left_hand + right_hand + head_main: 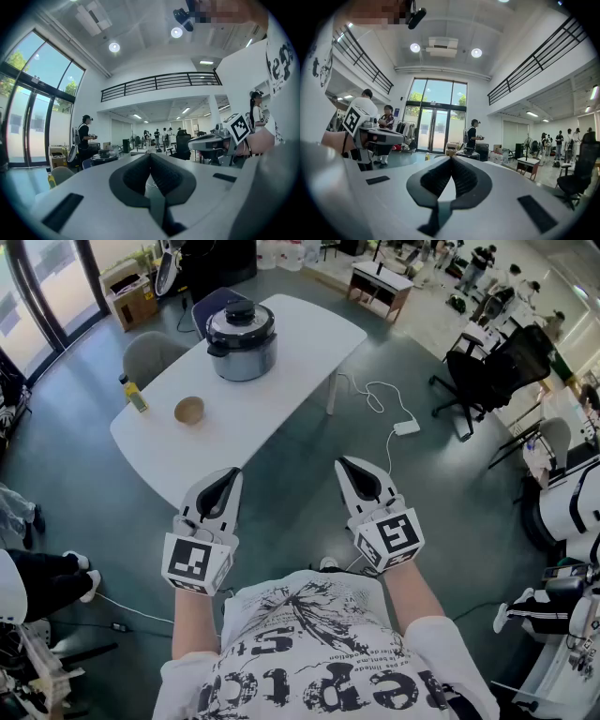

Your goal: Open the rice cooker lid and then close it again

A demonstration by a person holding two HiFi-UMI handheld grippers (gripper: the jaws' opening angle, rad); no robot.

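The rice cooker [240, 338], silver with a black lid that is down, stands on the far part of a white table [281, 390]. Both grippers hover level, well short of the table, in front of the person's chest. The left gripper [231, 475] is shut with nothing between its jaws, and its tips meet in the left gripper view [150, 155]. The right gripper [343, 465] is likewise shut and empty [451, 159]. From each gripper view the cooker shows small and far off, beyond the jaws [103, 153] [467, 150].
A wooden bowl [188, 410] and a yellow bottle [134, 393] sit on the table's near left part. A grey chair [150, 357] stands left of the table, a black office chair [487, 381] to the right. A power strip [405, 427] with cable lies on the floor.
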